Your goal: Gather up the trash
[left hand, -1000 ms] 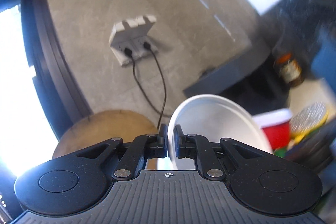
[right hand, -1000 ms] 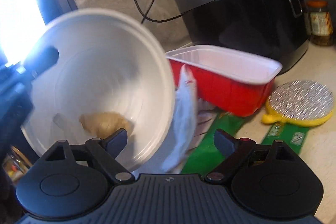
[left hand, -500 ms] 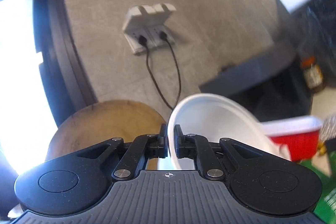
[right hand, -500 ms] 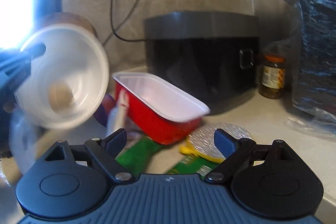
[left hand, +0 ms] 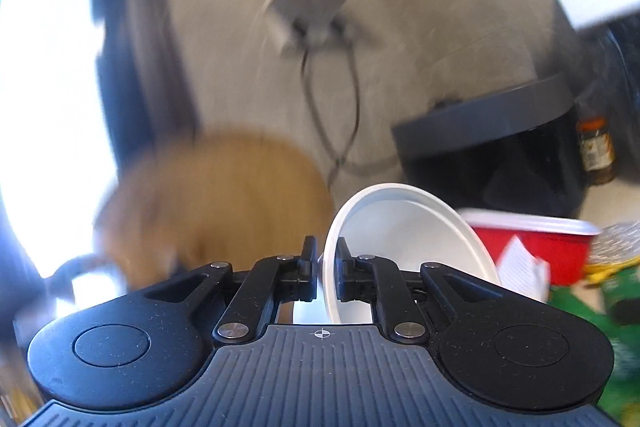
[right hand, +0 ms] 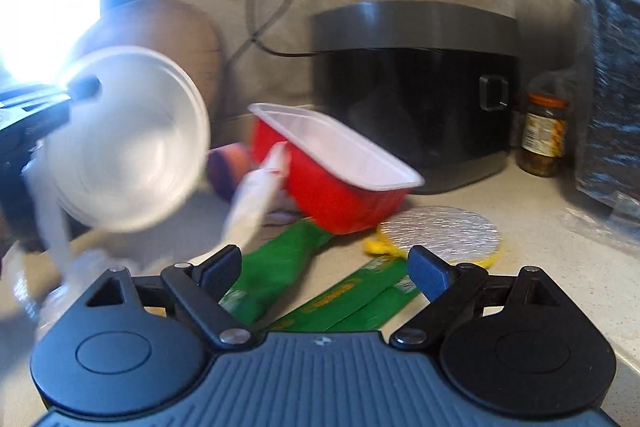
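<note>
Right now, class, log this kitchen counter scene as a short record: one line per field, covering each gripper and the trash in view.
left gripper: shut on the rim of the white bowl, bowl tipped on its side
right gripper: open, nothing between its fingers
red tray: tilted, on the counter
green wrappers: flat, in front of the tray
foil lid: right of the tray

white bowl (left hand: pixel 404 227) tipped sideways, rim pinched, airborne
</note>
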